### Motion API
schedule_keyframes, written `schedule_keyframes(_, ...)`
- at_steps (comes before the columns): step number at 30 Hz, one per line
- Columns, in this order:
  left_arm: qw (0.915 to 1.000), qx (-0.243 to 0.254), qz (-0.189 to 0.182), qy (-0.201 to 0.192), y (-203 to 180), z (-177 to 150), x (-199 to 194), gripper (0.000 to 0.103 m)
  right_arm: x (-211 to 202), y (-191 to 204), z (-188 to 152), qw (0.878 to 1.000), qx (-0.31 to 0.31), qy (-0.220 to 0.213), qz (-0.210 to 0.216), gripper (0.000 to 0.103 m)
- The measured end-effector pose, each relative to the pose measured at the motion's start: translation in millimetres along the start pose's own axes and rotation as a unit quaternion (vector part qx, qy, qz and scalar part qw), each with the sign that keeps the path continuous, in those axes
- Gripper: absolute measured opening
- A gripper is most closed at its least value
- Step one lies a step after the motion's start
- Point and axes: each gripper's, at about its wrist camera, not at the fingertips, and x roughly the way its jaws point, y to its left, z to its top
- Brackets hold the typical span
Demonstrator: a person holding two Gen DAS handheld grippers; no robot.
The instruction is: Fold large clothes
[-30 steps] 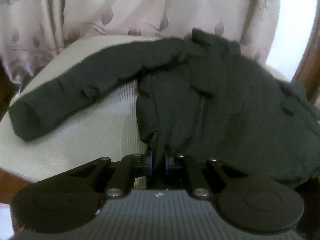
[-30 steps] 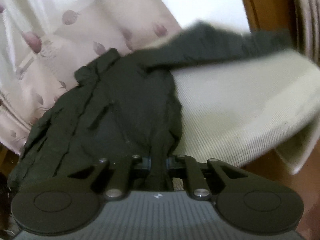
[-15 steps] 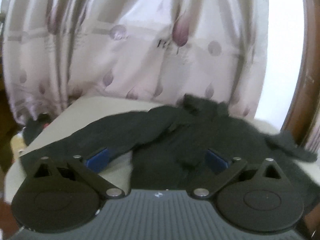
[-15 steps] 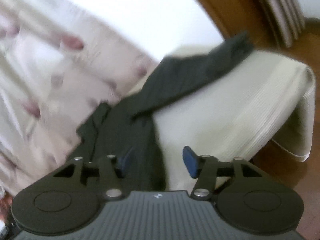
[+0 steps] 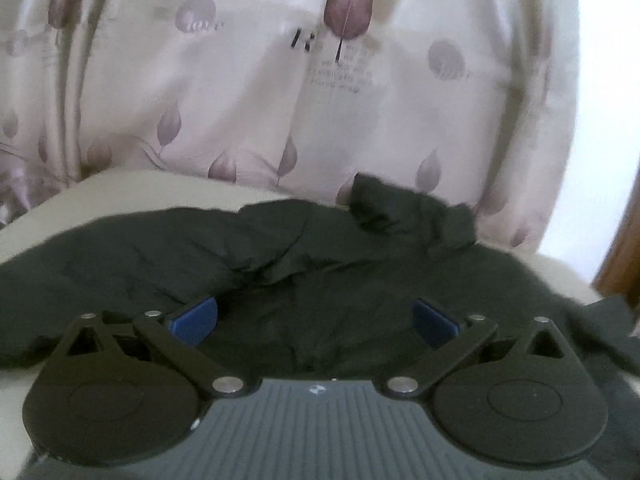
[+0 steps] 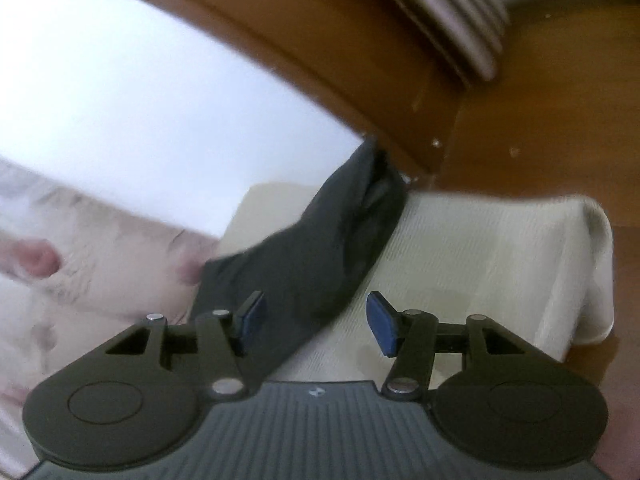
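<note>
Black jacket [image 5: 320, 280] lies spread on cream-covered bench [image 6: 480, 248], sleeve [image 6: 320, 248] at frame centre. Left claw [image 5: 316, 316] has just been opening, now wide, empty. Right claw [image 6: 316, 320] half open, empty, likely aiming for sleeve.

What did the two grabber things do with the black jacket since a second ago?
Both let go. The left gripper and right gripper were pinching the black jacket's near edge; their jaws have just been opening and now pinch nothing. The right one swung toward the outstretched sleeve. The jacket stayed spread on the cream ribbed cloth, before the leaf-print curtain.
</note>
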Motion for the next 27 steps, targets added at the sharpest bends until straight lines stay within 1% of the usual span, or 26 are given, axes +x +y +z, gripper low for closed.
schedule_keyframes(1, 1.0000, 0.001, 0.007, 0.000, -2, -3, 7, 0.103, 9, 0, 7, 1.000, 0.000, -0.003, -0.013, 0.056)
schedule_keyframes(3, 0.9999, 0.002, 0.015, -0.003, -2, -8, 18, 0.103, 25, -2, 15, 1.000, 0.001, -0.008, -0.023, 0.059)
schedule_keyframes(5, 0.9996, 0.008, 0.025, -0.006, -1, -12, 26, 0.103, 41, -3, 22, 0.999, 0.008, -0.009, -0.031, 0.074)
schedule_keyframes(7, 0.9994, 0.012, 0.031, -0.002, 3, -16, 34, 0.103, 50, -4, 22, 0.999, 0.016, -0.010, -0.038, 0.075)
schedule_keyframes(10, 0.9994, -0.015, 0.017, 0.026, 10, -23, 42, 0.103, 63, 2, 19, 0.999, 0.009, -0.014, -0.037, 0.075)
schedule_keyframes(13, 0.9991, -0.027, 0.015, 0.028, 14, -23, 42, 0.103, 72, 15, 17, 0.998, -0.008, -0.032, -0.061, 0.073)
schedule_keyframes(15, 0.9990, -0.031, 0.015, 0.028, 15, -24, 41, 0.103, 80, 22, 16, 0.995, -0.028, -0.034, -0.091, 0.041)
schedule_keyframes(16, 0.9990, -0.033, 0.016, 0.027, 15, -25, 41, 0.103, 86, 23, 17, 0.992, -0.042, -0.027, -0.114, 0.013)
schedule_keyframes(17, 0.9988, -0.036, 0.019, 0.027, 16, -25, 41, 0.103, 88, 21, 18, 0.992, -0.043, -0.028, -0.118, 0.010)
schedule_keyframes(20, 0.9982, -0.051, 0.017, 0.026, 19, -25, 41, 0.103, 88, 21, 28, 0.993, -0.014, -0.029, -0.112, 0.006)
schedule_keyframes(21, 0.9979, -0.057, 0.015, 0.025, 21, -25, 40, 0.103, 81, 30, 31, 0.994, -0.007, -0.042, -0.096, 0.006)
schedule_keyframes(22, 0.9975, -0.065, 0.013, 0.023, 23, -25, 40, 0.103, 76, 44, 32, 0.996, -0.007, -0.058, -0.070, 0.006)
schedule_keyframes(23, 0.9972, -0.071, 0.011, 0.020, 25, -25, 39, 0.103, 67, 62, 34, 0.996, -0.022, -0.072, -0.043, 0.006)
schedule_keyframes(25, 0.9963, -0.084, 0.007, 0.013, 29, -25, 37, 0.103, 51, 111, 33, 0.994, -0.065, -0.091, -0.001, 0.006)
schedule_keyframes(27, 0.9953, -0.096, 0.002, 0.008, 33, -26, 36, 0.103, 39, 169, 24, 0.988, -0.105, -0.101, 0.057, 0.006)
